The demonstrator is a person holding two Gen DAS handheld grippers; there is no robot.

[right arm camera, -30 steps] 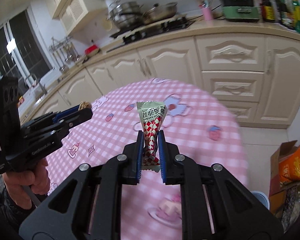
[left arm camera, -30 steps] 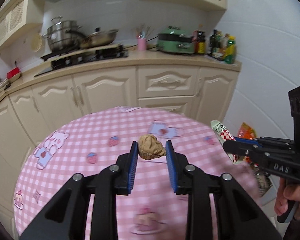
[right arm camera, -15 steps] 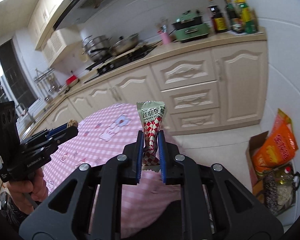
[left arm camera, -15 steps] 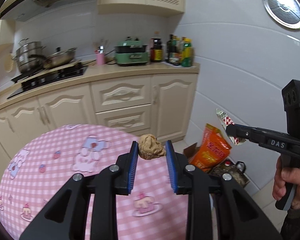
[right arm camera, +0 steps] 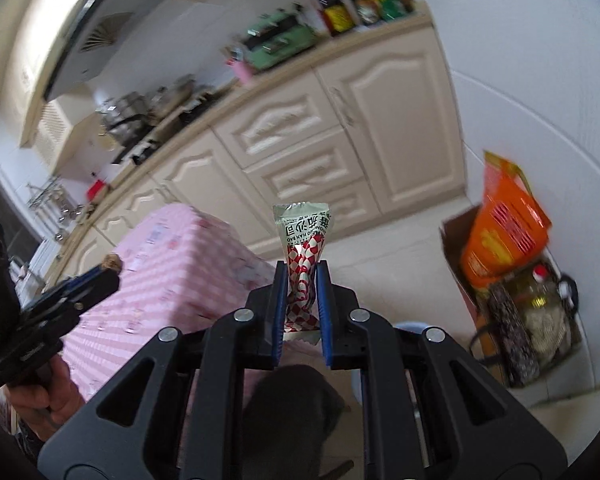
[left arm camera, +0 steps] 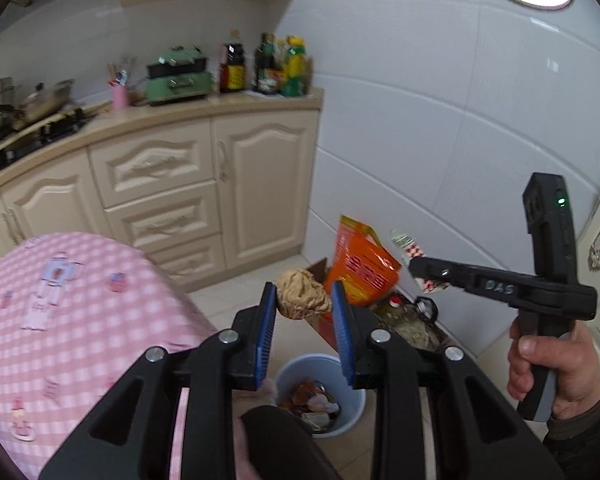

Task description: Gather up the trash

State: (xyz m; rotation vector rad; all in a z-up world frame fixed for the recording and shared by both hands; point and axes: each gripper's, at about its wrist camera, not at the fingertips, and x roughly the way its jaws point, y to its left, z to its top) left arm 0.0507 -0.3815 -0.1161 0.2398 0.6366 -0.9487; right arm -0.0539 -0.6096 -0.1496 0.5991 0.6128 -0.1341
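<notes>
Already both pieces of trash are off the table (left arm camera: 80, 320) and in the grippers, so the picking up looks done and only the drop remains. The left gripper (left arm camera: 304, 308) has its jaws partly closed on a crumpled brown paper ball (left arm camera: 302, 296), which sits at the tips, pressed between the blue pads (left arm camera: 266, 332). The right gripper (right arm camera: 302, 292) has its jaws nearly shut on a snack wrapper (right arm camera: 303, 248), pinched at its waist with the flared silvery top standing up beyond the tips and the lower edge showing behind them. In the left wrist view a pale blue bin (left arm camera: 320, 392) sits on the floor below the left jaws, a little toward the person, and some rubbish lies in it; the paper ball is not yet straight above its opening, as far as the fisheye lets one judge. From the right wrist view only a sliver of that bin (right arm camera: 410, 326) shows behind the right jaw. What is left, then, is to bring each gripper over the bin and let go. As for writing, the wrapper carries red-and-white checks and printed characters seen upside down, with Latin letters too small to read surely. The right gripper's body, seen from the left, bears the letters "DAS". An orange bag (left arm camera: 360, 268) beyond the jaws has print that cannot be read.
</notes>
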